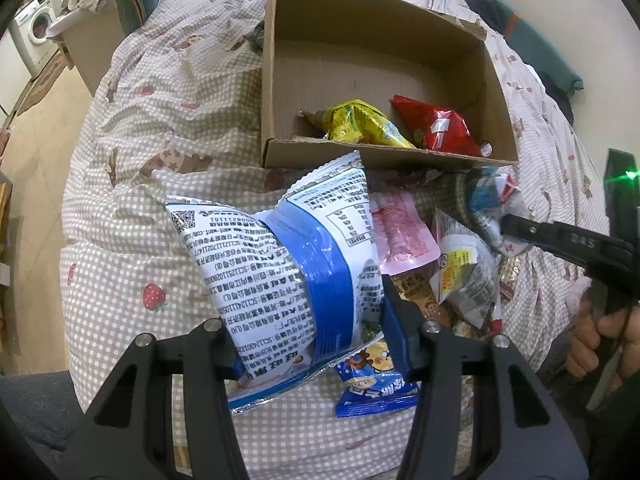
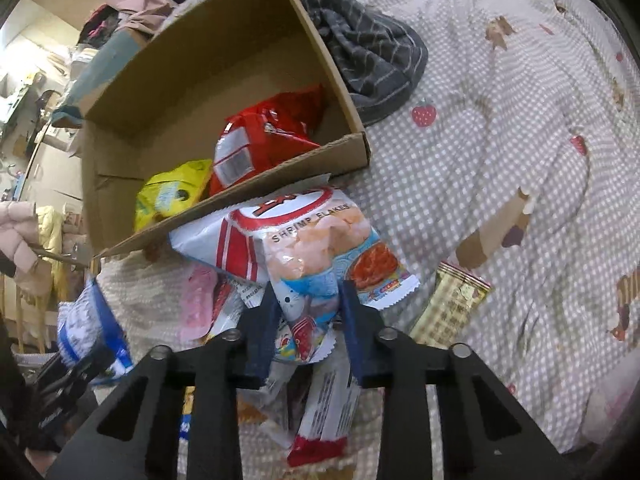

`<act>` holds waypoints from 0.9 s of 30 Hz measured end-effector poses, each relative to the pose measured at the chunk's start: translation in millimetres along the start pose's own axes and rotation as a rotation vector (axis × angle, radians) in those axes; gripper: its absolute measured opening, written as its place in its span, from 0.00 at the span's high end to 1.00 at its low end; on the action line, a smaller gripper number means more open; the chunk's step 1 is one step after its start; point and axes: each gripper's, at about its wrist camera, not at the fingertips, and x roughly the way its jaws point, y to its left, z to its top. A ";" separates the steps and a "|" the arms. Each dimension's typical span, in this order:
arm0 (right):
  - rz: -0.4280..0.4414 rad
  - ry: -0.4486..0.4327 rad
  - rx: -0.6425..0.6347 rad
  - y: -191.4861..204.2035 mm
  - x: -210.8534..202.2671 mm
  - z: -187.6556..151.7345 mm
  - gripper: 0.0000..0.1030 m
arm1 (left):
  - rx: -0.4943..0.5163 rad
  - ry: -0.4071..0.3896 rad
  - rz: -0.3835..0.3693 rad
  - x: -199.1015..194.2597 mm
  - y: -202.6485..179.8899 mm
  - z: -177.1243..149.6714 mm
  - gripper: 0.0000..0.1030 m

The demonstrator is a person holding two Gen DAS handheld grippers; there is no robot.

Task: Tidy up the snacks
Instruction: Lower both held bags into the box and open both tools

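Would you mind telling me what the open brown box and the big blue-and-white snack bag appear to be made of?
The open brown box looks like corrugated cardboard, matte: fluting shows along its torn rim. The big blue-and-white snack bag, pinched in the left gripper, looks like glossy plastic film, probably foil-lined: it glints, crinkles, and has a silvery serrated edge.

surface: bed with checked strawberry-print cover | floor: light wood | far left: white washing machine | wall: plain pale | on bed: grey striped cloth
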 end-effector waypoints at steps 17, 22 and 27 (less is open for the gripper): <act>0.183 -0.258 -0.060 0.8 -100.7 -34.4 0.79 | -0.012 -0.102 0.010 -34.8 0.3 9.0 0.53; 0.217 -0.326 -0.111 17.6 -114.7 -18.8 0.79 | 0.000 -0.182 0.021 -58.9 -5.5 29.3 0.53; 0.237 -0.367 -0.156 31.8 -122.9 7.2 0.79 | -0.024 -0.226 0.027 -71.1 -3.2 54.1 0.53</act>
